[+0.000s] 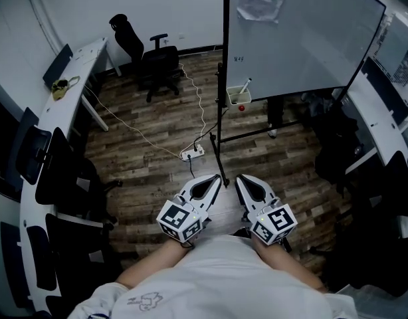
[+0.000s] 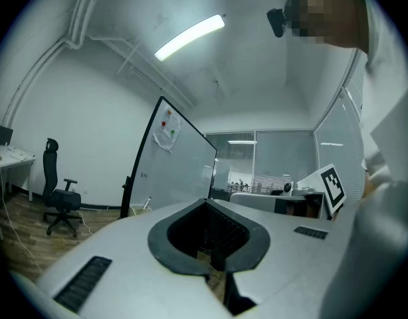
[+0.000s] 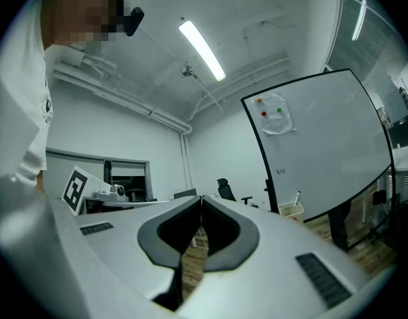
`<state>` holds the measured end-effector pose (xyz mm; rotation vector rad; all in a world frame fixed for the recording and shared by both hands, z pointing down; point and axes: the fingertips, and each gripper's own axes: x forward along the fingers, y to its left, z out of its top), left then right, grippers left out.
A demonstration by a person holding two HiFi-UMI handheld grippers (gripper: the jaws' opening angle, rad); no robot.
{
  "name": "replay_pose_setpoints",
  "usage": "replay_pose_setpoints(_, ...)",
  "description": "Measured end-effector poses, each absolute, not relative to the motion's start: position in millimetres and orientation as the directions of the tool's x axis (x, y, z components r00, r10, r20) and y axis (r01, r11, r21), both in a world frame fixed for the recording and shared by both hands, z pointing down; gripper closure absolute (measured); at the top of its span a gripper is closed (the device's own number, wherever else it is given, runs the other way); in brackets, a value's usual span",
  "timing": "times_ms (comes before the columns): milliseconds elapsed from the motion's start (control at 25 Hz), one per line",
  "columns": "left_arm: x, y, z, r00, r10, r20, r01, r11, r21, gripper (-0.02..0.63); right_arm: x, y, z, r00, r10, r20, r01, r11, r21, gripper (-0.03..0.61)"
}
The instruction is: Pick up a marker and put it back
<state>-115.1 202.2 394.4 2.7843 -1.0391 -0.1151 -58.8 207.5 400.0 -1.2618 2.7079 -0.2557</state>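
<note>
A white marker (image 1: 245, 86) stands tilted in a small white holder (image 1: 238, 97) at the lower left corner of the whiteboard (image 1: 304, 38). The marker (image 3: 297, 199) and its holder (image 3: 291, 210) also show in the right gripper view, far off. In the head view my left gripper (image 1: 218, 178) and right gripper (image 1: 239, 179) sit side by side close to my body, well short of the board. Both are shut with nothing between the jaws. The whiteboard (image 2: 171, 161) appears in the left gripper view too.
A power strip (image 1: 192, 153) with white cables lies on the wood floor between me and the board stand. A black office chair (image 1: 151, 58) is at the back. White curved desks (image 1: 61, 105) and dark chairs (image 1: 58, 171) line the left; another desk (image 1: 380, 111) runs along the right.
</note>
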Motion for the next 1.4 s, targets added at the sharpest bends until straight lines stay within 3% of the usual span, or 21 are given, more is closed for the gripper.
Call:
replay_pose_setpoints(880,54,29,400,0.721,-0.692,-0.034,-0.658,-0.700,0.279,0.609,114,43,401,-0.664,-0.747,-0.030,-0.728,0.655,-0.203,0.566)
replay_pose_setpoints(1200,64,-13,408,0.686,-0.727,-0.037,-0.690,-0.665,0.286,0.609,134,11,425,-0.681,-0.732,0.024,-0.712,0.654,-0.255,0.566)
replay_pose_setpoints(1400,80,-36,409,0.733,-0.680,-0.025,-0.647,-0.709,0.281,0.609,134,-16,426,-0.661,-0.750,0.026,-0.729,0.633,-0.260,0.568)
